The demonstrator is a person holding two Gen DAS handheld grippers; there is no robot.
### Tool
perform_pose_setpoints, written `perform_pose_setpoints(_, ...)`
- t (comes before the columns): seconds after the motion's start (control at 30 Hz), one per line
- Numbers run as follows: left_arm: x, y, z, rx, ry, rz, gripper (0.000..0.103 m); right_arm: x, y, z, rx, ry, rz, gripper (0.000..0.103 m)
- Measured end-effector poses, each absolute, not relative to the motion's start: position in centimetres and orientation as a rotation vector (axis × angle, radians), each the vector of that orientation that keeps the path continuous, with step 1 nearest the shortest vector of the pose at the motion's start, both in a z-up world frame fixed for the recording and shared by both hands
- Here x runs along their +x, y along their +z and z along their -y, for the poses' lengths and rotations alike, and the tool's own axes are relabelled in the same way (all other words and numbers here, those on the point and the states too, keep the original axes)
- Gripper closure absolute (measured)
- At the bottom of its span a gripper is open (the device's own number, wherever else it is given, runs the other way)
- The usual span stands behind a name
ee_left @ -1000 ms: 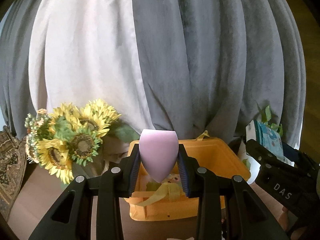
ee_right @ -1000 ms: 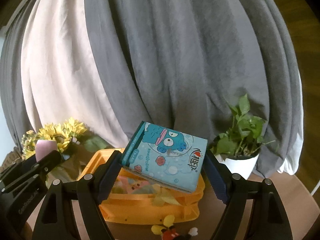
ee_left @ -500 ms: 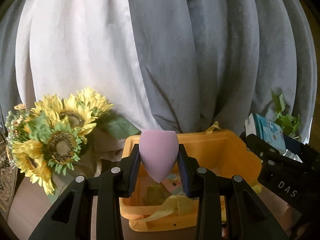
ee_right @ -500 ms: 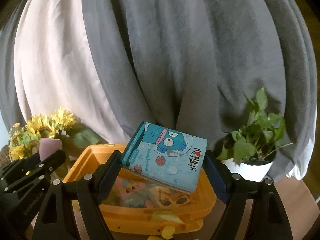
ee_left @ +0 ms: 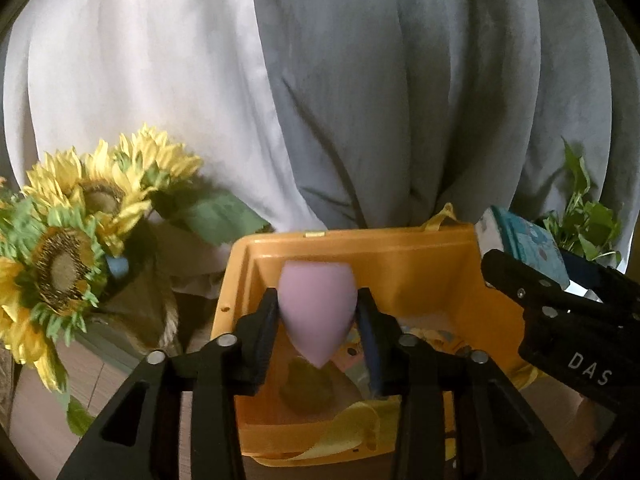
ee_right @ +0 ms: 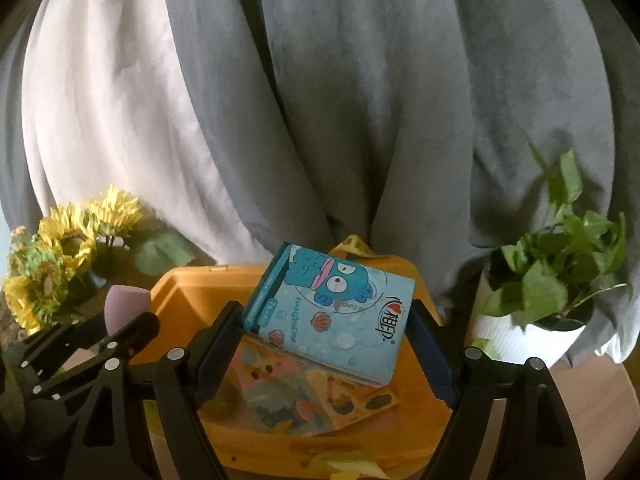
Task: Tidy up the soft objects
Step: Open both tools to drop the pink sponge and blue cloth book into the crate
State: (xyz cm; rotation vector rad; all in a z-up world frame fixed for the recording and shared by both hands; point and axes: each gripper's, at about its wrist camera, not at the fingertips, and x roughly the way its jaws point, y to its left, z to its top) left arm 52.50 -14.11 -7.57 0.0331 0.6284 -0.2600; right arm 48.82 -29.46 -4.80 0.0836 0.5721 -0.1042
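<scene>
Two soft things hang over the orange bin [ee_left: 400, 256], each carried in its own gripper so that both can go in at one visit; the lilac sponge [ee_left: 317, 312], a teardrop with its tip pointing down, sits between the fingers of the left gripper [ee_left: 318, 322] above the bin's left half, and those jaws have just been opening, so I judge the drop is starting, though the sponge is between them and the left pad seems to touch it while a thin gap shows at the right; the blue tissue pack [ee_right: 332, 308] is clamped by its two short ends in the right gripper [ee_right: 326, 344], jaws wide because the pack is wide, and tilted so its printed face looks up, over the bin's middle and far right; inside the bin lie flat printed sheets or packets [ee_right: 296, 396] and a yellow strip [ee_left: 352, 428], which suggests it is the collecting place for such items; sunflowers [ee_left: 68, 256] stand to the left of the bin and a potted green plant [ee_right: 560, 276] to its right, both clear of the drop path; grey and white curtains [ee_right: 320, 100] close the far side; the brown surface [ee_right: 592, 408] shows at the near right.
</scene>
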Motion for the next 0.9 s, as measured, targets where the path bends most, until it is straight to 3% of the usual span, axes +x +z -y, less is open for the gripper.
perform_pose_setpoints(0.03, 52.6, -7.6, 14.1, 0.031, -0.258, -0.631, 0.052, 49.1, -5.0, 29.4, 0.081, -0.099, -0.582, 0.019)
perform_pose_setpoints(0.17, 52.7, -7.6, 13.7, 0.024, -0.244, -0.639, 0.049, 49.8, -5.5, 29.5, 0.085, -0.105, -0.611, 0.012)
perform_pose_setpoints(0.9, 46.2, -2.6, 12.1, 0.064, -0.213, -0.529, 0.042, 44.5, -2.4, 29.7, 0.112, -0.153, -0.555, 0.012)
